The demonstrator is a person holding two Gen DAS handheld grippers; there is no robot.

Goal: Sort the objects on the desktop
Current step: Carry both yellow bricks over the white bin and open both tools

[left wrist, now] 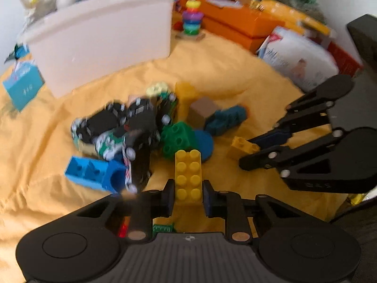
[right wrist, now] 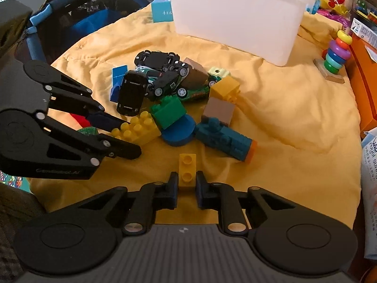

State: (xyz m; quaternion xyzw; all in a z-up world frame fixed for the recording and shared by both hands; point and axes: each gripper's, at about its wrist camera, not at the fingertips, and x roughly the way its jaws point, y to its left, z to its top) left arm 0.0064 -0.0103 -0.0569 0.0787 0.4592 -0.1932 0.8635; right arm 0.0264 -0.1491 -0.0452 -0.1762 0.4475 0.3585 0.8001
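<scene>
Rumpled yellow cloth, cluttered surroundings

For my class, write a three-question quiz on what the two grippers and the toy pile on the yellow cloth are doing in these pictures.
1. True or false: the left gripper holds a yellow eight-stud brick.
2. What sits between the jaws of the right gripper? A) a toy car B) a small yellow two-stud brick C) nothing
3. Fill in: the large container behind the pile, a ____ tub, stands on the yellow cloth.

Key: 1 true. 2 B; whether it is clamped or only framed is unclear. 3 white.
</scene>
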